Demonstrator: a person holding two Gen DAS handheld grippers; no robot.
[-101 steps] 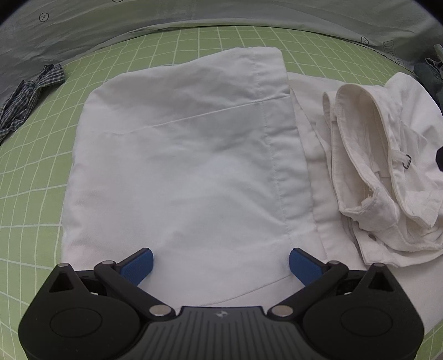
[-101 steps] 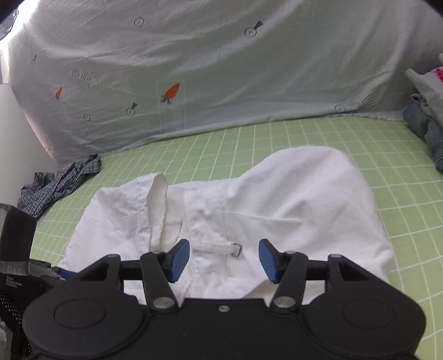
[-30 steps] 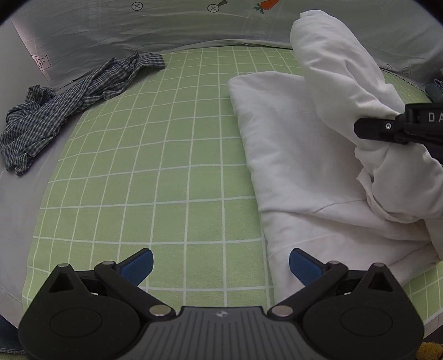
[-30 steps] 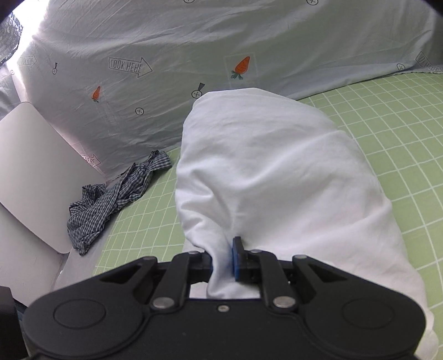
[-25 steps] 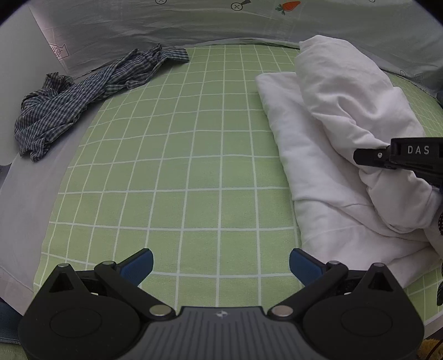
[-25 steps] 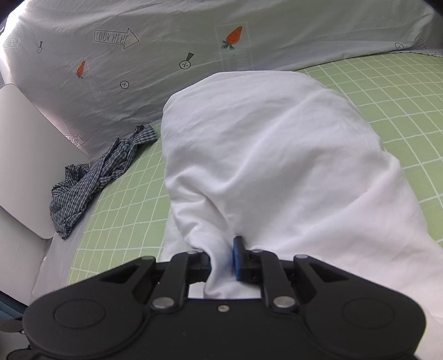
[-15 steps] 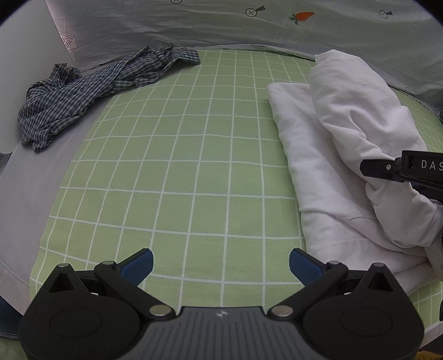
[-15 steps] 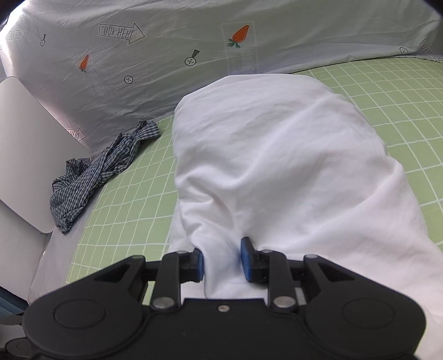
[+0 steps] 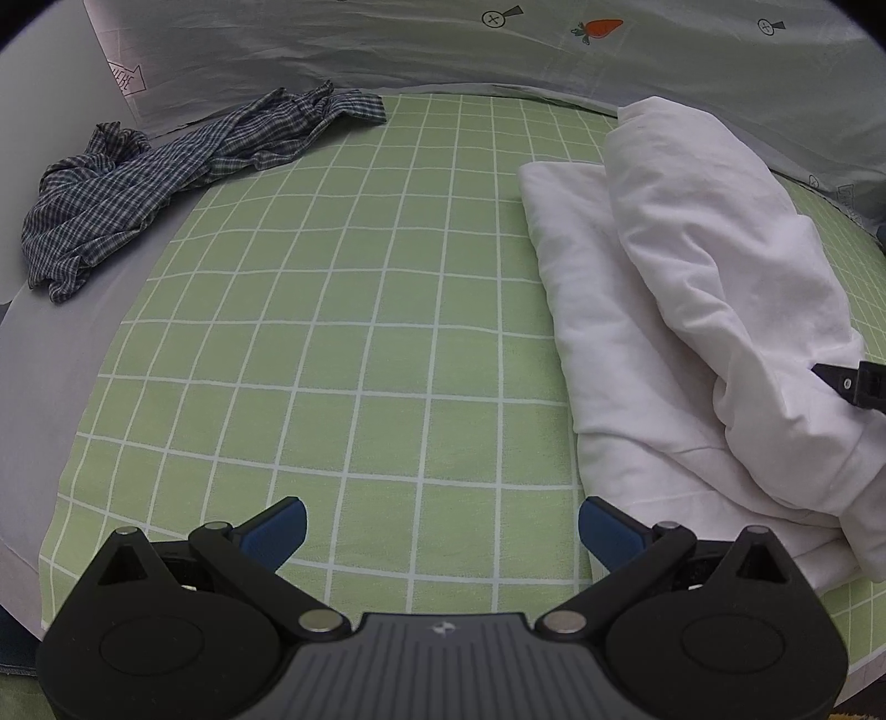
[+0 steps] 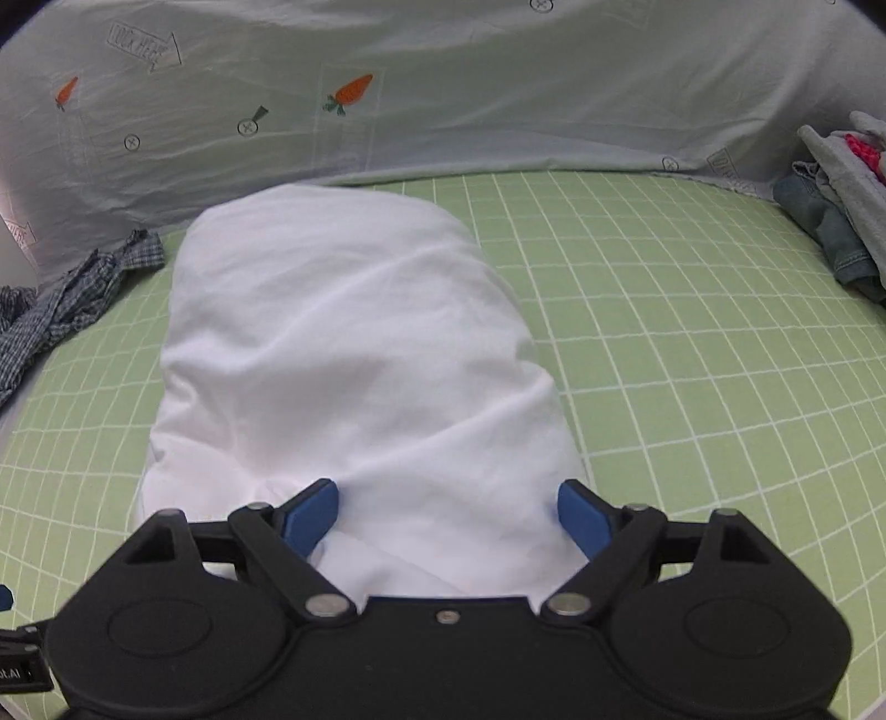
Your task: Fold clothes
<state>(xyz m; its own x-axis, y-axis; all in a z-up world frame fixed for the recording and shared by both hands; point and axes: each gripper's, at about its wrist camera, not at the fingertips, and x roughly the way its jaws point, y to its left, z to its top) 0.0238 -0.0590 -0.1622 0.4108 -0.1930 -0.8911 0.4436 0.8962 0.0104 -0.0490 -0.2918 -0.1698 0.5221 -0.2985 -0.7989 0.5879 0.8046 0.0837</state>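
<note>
2 tongs are showing, both w/ blue pads spread wide. Left tongs (image 9: 440, 526) are hanging over bare green grid mat (image 9: 332, 332), nothing between the pads. Right tongs (image 10: 447, 512) have just been opening; jaws are now standing wide, w/ the near end of the white garment (image 10: 354, 354) lying between them but the pads aren't pressing on it.

White garment is lying folded on the mat in 2 layers: a flat lower part w/ a bulkier rolled part sitting on top, seen at the right side of the left wrist view (image 9: 692, 288). Its near edge is sitting just beside the left tongs' right pad.

Checked shirt (image 9: 166, 166) is lying crumpled at the mat's far left corner, well apart from the white garment. Pile of clothes (image 10: 836, 210), denim + grey, is sitting at the far right.

No containers visible. Backdrop sheet (image 10: 443, 83) is carrying carrot prints and an arrow label reading "LOOK HERE" (image 10: 145, 49).
</note>
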